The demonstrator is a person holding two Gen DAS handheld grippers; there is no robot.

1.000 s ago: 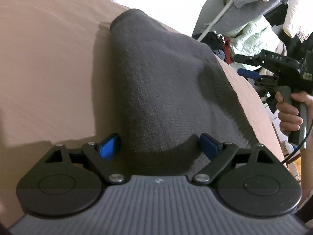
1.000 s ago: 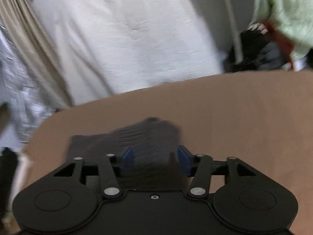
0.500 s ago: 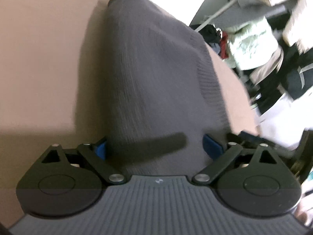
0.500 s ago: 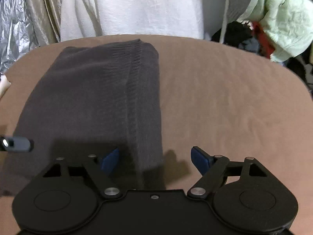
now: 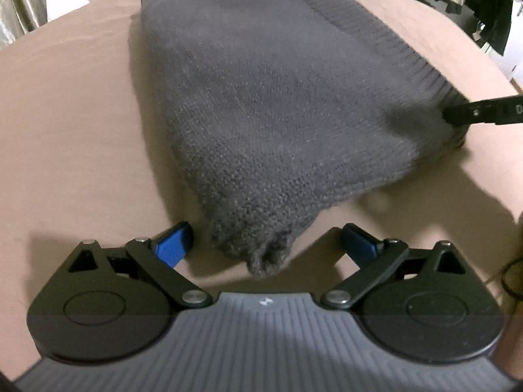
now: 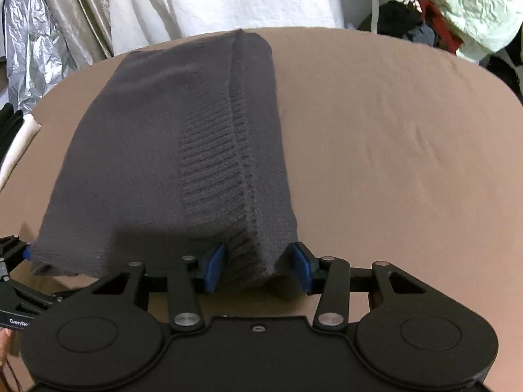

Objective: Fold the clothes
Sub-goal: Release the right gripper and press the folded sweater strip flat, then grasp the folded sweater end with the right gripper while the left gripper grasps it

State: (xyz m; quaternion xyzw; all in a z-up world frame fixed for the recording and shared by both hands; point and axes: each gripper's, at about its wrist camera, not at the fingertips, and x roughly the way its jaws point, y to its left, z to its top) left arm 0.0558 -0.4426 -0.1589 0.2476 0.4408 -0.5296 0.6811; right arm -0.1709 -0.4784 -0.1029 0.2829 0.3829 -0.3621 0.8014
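Both tongs (image 5: 266,240) (image 6: 258,269) straddle sweater (image 5: 278,98) corners — ribbing right-view only.

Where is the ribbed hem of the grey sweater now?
In the right wrist view the ribbed hem runs down the sweater's right part, on the brown surface, ending between the right gripper's blue pads.

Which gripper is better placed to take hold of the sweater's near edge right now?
Right. The right gripper already has the gray sweater edge bunched between its blue pads. The left gripper stands wide open, with only a corner tip between its fingers.
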